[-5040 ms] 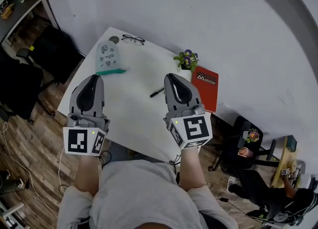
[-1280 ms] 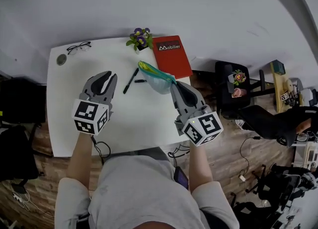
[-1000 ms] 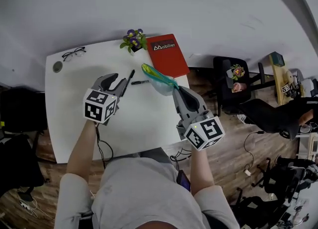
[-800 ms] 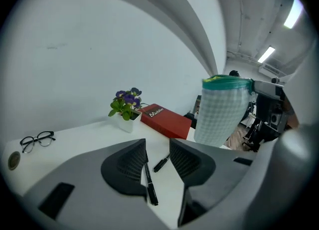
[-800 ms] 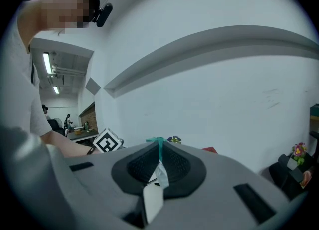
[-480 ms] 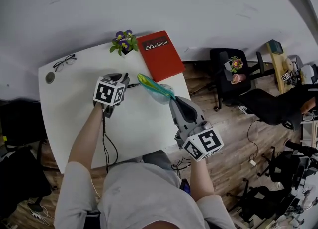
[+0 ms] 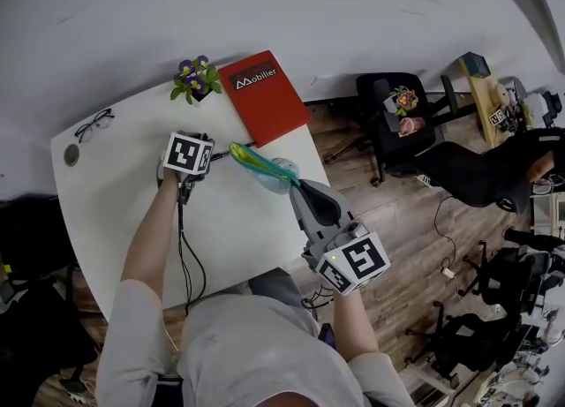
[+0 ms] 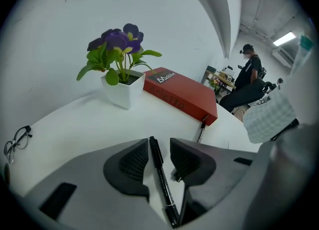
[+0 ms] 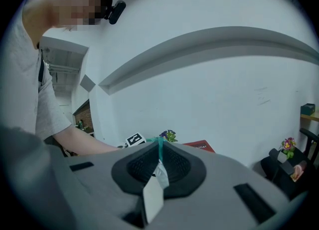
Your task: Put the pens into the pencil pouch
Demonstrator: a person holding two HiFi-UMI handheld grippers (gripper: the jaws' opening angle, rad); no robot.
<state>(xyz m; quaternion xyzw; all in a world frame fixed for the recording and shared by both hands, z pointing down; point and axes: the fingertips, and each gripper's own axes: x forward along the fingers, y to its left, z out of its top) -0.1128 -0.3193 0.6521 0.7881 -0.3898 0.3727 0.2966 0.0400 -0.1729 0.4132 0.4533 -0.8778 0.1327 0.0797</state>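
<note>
the left gripper, its jaws just opened wide, straddles a black pen that lies on the table lengthwise along their gap, not yet pinched, while the right gripper, clamped on the pencil pouch, holds it close by.

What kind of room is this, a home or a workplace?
Probably an office or lab: a white desk with a red book and potted plant, black office chairs on wood flooring.
</note>
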